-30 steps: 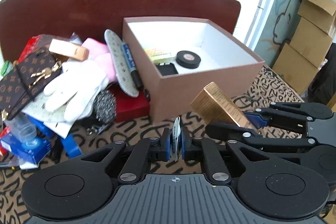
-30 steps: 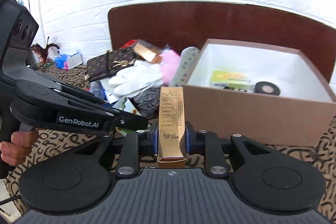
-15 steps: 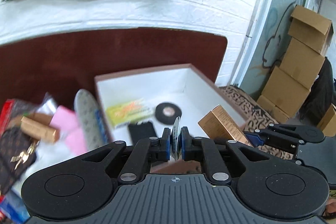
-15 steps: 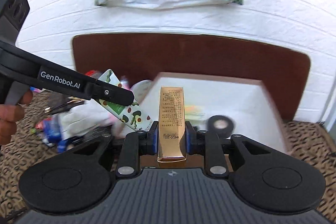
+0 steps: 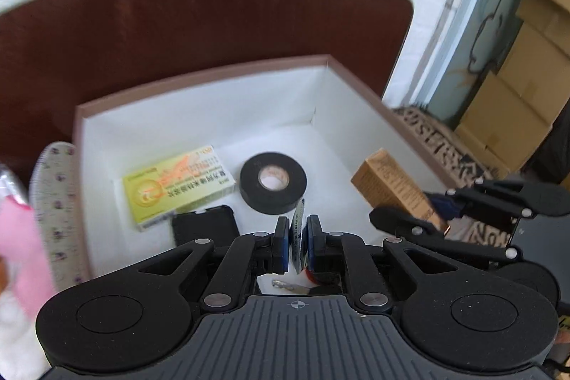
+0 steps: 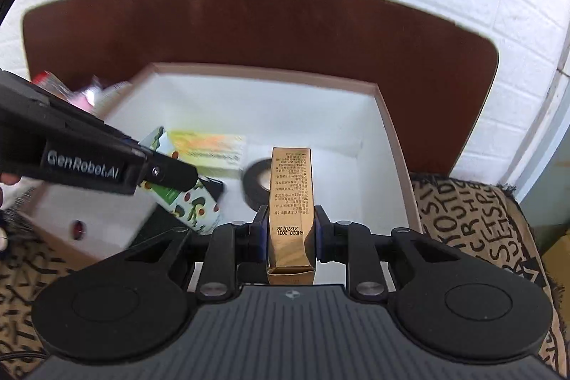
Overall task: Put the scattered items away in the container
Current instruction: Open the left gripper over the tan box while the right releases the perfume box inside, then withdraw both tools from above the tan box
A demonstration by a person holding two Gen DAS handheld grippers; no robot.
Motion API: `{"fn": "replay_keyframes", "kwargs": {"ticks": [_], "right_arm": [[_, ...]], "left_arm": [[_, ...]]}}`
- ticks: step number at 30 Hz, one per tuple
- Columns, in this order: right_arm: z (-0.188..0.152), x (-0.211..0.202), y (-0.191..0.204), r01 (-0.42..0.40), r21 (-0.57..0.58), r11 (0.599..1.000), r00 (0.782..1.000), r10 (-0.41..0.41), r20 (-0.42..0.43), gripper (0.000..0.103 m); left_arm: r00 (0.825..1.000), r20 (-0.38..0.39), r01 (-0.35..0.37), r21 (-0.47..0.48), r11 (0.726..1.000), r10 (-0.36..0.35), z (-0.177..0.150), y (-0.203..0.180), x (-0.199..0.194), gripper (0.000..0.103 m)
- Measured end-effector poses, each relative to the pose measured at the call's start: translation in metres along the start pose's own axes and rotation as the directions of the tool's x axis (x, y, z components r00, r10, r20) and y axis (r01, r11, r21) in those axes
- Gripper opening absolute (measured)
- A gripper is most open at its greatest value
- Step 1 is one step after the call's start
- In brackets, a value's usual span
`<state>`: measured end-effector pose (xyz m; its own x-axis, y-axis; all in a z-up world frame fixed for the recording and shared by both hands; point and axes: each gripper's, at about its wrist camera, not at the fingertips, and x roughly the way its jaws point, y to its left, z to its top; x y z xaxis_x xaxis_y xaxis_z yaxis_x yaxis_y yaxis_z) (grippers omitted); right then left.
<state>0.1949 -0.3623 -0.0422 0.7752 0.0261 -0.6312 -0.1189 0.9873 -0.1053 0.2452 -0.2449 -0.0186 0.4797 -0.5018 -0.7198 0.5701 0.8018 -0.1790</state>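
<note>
Each hand-held gripper is matte black: the left hand-held gripper and the right hand-held gripper both have a ribbed grey top plate with a small crosshair mark, two round black discs, jointed linkage arms pinned with silver screws, and blue finger pads. White "GenRobot.AI" lettering (slightly blurred) runs along one finger.

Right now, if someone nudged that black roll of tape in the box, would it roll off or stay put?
The black tape roll lies flat on the white box floor, so it would probably slide, not roll. It looks squat and solid, unlikely to tip. Stood on edge, its round shape would likely roll.
</note>
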Motion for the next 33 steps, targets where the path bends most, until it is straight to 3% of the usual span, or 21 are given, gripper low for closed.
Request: {"fn": "replay_keyframes", "kwargs": {"ticks": [3, 4, 5, 6, 7, 8, 9, 10, 18, 27, 33], "right_arm": [[0.001, 0.020, -0.006, 0.013, -0.022, 1.000, 0.999, -0.014, -0.045, 0.027], [0.002, 0.025, -0.007, 0.018, -0.030, 0.999, 0.998, -0.019, -0.057, 0.027], [0.002, 0.029, -0.008, 0.020, -0.037, 0.999, 0.998, -0.022, -0.066, 0.028], [0.003, 0.032, -0.009, 0.023, -0.039, 0.999, 0.998, -0.026, -0.066, 0.028], [0.004, 0.033, -0.010, 0.029, -0.038, 0.999, 0.998, -0.031, -0.057, 0.036], [0.005, 0.034, -0.011, 0.039, -0.036, 0.999, 0.998, -0.041, -0.049, 0.058], [0.005, 0.032, -0.011, 0.053, -0.037, 0.998, 0.998, -0.054, -0.034, 0.066], [0.005, 0.029, -0.011, 0.063, -0.046, 0.997, 0.998, -0.063, -0.010, 0.071], [0.003, 0.001, -0.005, 0.072, -0.082, 0.994, 0.994, -0.065, 0.085, 0.099], [-0.005, -0.028, 0.005, 0.065, -0.101, 0.993, 0.994, -0.056, 0.092, 0.102], [-0.012, -0.060, 0.010, 0.052, -0.087, 0.995, 0.993, -0.042, 0.115, 0.102]], "left_arm": [[1.000, -0.027, 0.000, 0.006, 1.000, 0.000, 0.005, 0.000, 0.022, 0.006], [0.999, -0.034, 0.004, 0.012, 1.000, -0.003, 0.006, 0.000, 0.028, 0.013], [0.999, -0.033, 0.010, 0.019, 1.000, -0.010, 0.007, 0.000, 0.032, 0.029], [1.000, -0.024, 0.015, 0.026, 1.000, -0.014, 0.007, 0.000, 0.033, 0.039], [1.000, -0.007, 0.015, 0.032, 0.999, -0.014, 0.008, 0.000, 0.033, 0.062], [1.000, 0.019, 0.018, 0.039, 0.999, -0.019, 0.008, -0.001, 0.030, 0.073], [0.998, 0.056, 0.018, 0.044, 0.999, -0.021, 0.008, -0.001, 0.026, 0.089], [0.996, 0.093, 0.012, 0.049, 0.999, -0.017, 0.006, -0.002, 0.021, 0.094], [0.982, 0.185, -0.044, 0.040, 0.998, 0.036, -0.001, -0.005, -0.004, 0.103], [0.978, 0.203, -0.064, 0.029, 0.998, 0.056, -0.013, -0.014, -0.031, 0.103], [0.961, 0.245, -0.133, 0.010, 0.991, 0.127, -0.027, -0.021, -0.060, 0.103]]}}
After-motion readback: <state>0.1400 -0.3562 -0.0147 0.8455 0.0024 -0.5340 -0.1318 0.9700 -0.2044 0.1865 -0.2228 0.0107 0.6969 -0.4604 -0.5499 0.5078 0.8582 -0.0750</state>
